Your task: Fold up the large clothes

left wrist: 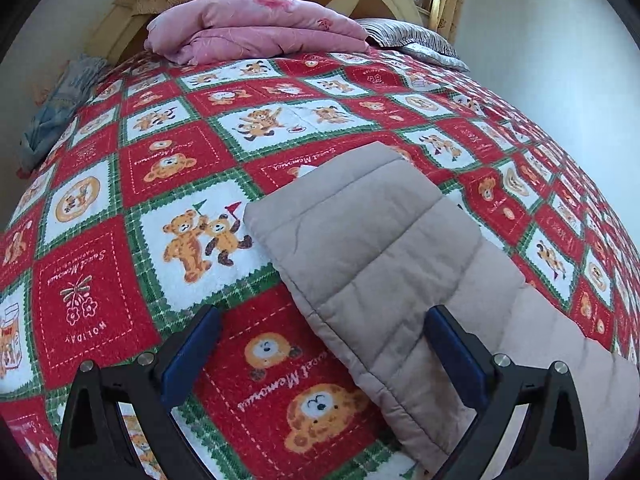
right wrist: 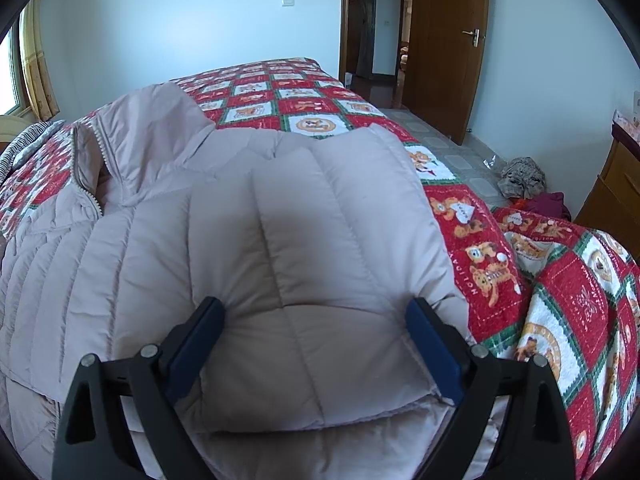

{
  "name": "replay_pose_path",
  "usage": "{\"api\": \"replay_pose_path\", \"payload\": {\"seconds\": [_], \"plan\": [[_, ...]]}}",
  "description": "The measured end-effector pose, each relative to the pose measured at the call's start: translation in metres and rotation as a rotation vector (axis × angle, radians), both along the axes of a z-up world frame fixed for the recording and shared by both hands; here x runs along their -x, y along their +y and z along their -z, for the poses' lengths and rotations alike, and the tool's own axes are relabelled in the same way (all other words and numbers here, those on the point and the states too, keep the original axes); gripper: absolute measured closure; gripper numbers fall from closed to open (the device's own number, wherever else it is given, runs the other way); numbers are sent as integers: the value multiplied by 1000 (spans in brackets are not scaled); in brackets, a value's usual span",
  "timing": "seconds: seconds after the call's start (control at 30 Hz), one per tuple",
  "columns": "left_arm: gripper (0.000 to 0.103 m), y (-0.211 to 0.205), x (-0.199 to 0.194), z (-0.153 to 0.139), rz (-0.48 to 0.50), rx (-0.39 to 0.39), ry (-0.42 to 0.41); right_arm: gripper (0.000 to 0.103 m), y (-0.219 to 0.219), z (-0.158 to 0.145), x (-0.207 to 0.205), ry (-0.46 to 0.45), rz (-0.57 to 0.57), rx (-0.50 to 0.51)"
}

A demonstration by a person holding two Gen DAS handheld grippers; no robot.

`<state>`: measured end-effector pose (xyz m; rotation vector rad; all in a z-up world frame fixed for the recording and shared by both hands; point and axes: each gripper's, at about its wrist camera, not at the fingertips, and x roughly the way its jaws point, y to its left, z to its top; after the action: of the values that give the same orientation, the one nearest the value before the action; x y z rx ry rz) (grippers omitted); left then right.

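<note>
A beige padded jacket (right wrist: 248, 216) is spread on a bed covered by a red, white and green bear-print blanket (left wrist: 132, 168). One sleeve (left wrist: 384, 248) is laid out flat across the blanket. The left gripper (left wrist: 322, 344) is held spread above the sleeve's edge, with nothing pinched. The right gripper (right wrist: 316, 336) is likewise spread wide, its blue pads (right wrist: 430, 350) flanking a folded sleeve on the jacket's front without pressing it. A pink quilt (left wrist: 256, 28) is seen at the headboard.
</note>
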<state>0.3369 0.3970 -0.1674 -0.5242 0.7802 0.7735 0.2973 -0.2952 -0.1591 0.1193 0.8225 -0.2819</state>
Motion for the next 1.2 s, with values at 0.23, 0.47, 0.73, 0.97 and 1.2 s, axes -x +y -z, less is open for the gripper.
{"api": "replay_pose_path", "payload": {"seconds": [0.23, 0.47, 0.73, 0.97, 1.2], "plan": [[1, 3, 5, 2, -4, 9, -49, 13, 48, -35, 32, -197, -104, 160], [1, 2, 14, -1, 6, 26, -129, 66, 123, -46, 23, -92, -415, -85], [36, 1, 20, -4, 26, 49, -213, 60, 151, 5, 15, 8, -451, -94], [73, 0, 10, -2, 84, 90, -211, 51, 140, 4, 14, -14, -468, -176], [96, -75, -6, -65, 360, -100, -289, 51, 140, 4, 11, -22, -465, -180]]}}
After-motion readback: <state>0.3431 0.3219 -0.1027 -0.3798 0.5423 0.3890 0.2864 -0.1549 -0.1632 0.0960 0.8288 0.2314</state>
